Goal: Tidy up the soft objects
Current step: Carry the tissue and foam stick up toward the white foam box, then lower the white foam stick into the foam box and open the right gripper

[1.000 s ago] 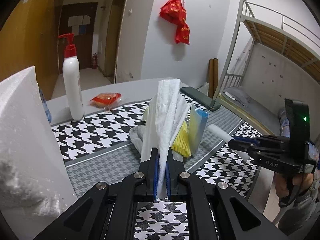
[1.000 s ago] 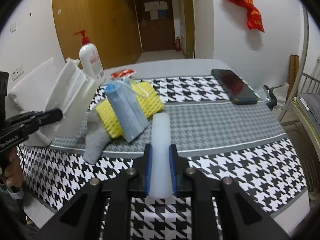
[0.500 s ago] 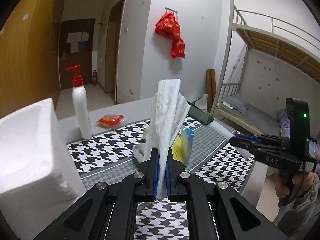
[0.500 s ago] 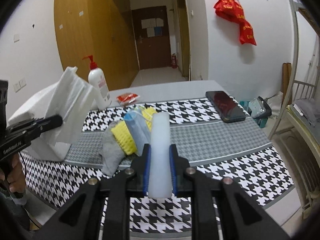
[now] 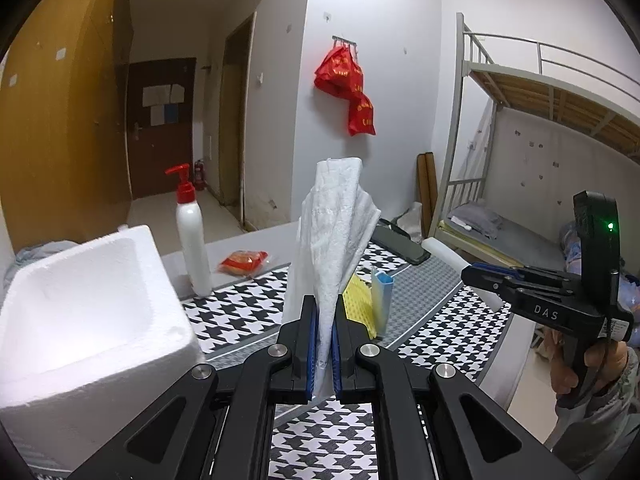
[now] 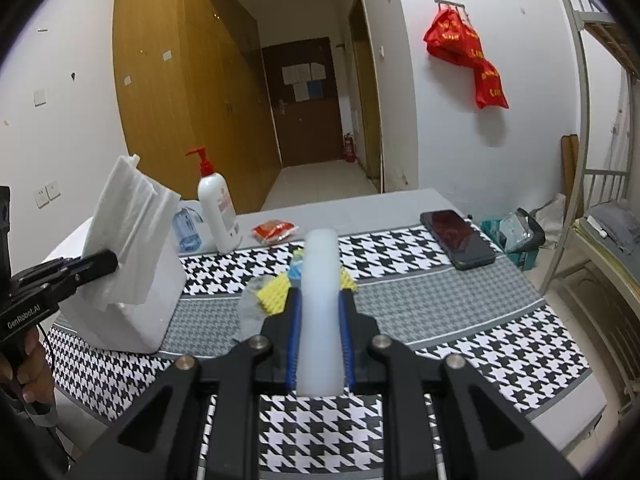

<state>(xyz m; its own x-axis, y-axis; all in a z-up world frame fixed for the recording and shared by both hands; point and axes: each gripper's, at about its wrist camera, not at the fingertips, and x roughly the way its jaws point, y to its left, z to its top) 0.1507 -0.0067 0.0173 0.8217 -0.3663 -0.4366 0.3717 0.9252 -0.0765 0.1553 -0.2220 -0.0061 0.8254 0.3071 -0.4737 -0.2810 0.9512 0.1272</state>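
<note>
Even indoor light, glare on foam box (image 5: 92,304), fisheye-warped, dark corners

A white tissue (image 5: 334,236) sat between blue-lined jaws, above a black-and-white houndstooth cloth (image 6: 472,344) and yellow sponge (image 5: 358,300).

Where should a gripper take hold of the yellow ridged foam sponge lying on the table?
Probably from above, at the bare end of the yellow ridged foam sponge, on the side toward the white foam box. It lies flat, and that end looks freest; its other end is tucked under the blue folded face mask. Pinch across its thin sides.
</note>
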